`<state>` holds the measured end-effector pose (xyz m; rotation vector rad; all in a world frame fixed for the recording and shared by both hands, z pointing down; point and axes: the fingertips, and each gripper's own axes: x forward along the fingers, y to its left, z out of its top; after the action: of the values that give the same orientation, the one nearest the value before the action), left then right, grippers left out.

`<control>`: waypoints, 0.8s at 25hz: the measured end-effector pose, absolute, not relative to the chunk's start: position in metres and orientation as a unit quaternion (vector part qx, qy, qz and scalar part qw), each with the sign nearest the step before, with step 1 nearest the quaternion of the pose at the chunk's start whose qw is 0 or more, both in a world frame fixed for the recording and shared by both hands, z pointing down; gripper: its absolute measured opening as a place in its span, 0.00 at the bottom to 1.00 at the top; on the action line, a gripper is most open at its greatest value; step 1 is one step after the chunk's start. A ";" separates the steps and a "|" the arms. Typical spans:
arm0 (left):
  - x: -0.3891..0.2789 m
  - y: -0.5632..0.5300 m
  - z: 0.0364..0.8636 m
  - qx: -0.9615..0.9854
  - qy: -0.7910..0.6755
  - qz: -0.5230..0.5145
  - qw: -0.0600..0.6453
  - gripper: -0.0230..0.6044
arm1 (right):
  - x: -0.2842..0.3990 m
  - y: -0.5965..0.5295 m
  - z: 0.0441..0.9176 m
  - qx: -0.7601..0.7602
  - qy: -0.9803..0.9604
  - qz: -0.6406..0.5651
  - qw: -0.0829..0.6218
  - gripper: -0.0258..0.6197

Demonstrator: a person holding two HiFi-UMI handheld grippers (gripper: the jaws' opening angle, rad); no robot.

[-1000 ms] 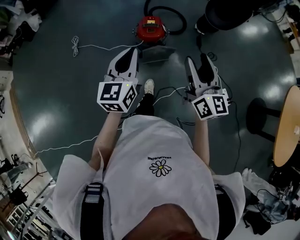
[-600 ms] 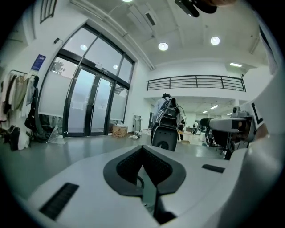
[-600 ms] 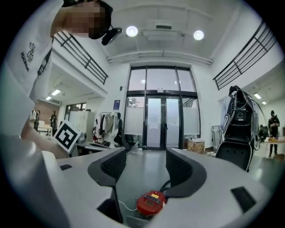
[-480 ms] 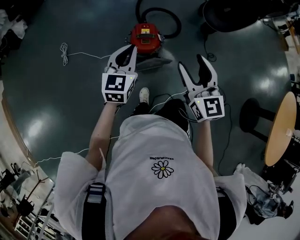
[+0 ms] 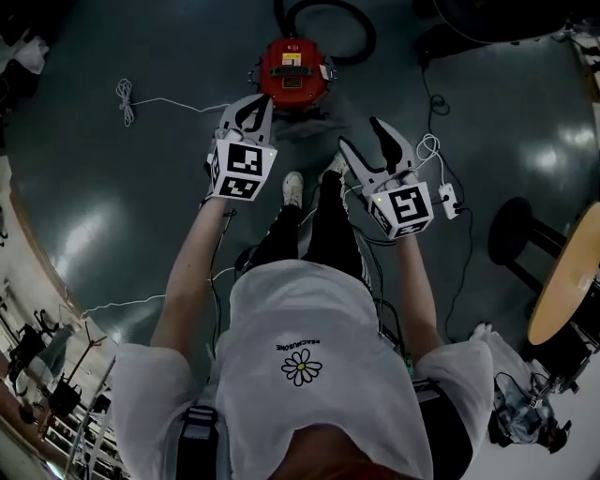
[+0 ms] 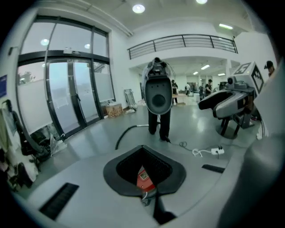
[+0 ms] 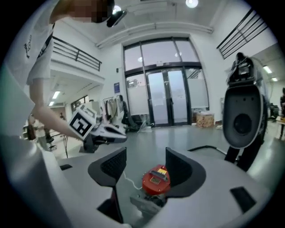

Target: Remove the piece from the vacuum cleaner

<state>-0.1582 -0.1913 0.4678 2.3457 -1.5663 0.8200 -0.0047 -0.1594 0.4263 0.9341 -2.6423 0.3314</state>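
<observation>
The red vacuum cleaner stands on the dark floor, with its black hose looped behind it. A grey part lies against its near side. My left gripper hovers just in front of the vacuum. Its jaws are shut at the tips with nothing in them, and the vacuum shows through the hole between the pads. My right gripper is further right and a bit nearer to me. It is open wide and empty, and the vacuum sits framed between its pads, some way beyond them.
A white cable coils on the floor at the left. A power strip and cords lie at the right, near a black stool and a round wooden table. A tall dark machine stands beyond the vacuum.
The person has stepped toward the vacuum and both grippers have come closer to it. The right gripper's jaws have spread wider. The left gripper stays shut.
</observation>
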 end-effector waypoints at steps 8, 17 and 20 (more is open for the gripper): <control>-0.140 -0.276 0.672 0.793 -0.403 0.447 0.098 0.04 | -0.021 -0.186 0.694 0.101 -0.898 -0.010 0.427 0.46; -0.135 -0.289 0.832 0.751 -0.301 0.578 0.107 0.04 | -0.018 -0.201 0.876 0.013 -0.817 0.008 0.577 0.45; -0.141 -0.291 0.841 0.744 -0.296 0.589 0.112 0.04 | -0.014 -0.201 0.898 -0.016 -0.776 -0.073 0.626 0.45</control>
<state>-0.1407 -0.2910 0.8412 2.1830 -0.8699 1.7291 -0.0142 -0.2008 0.8977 -0.0361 -1.7798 -0.1664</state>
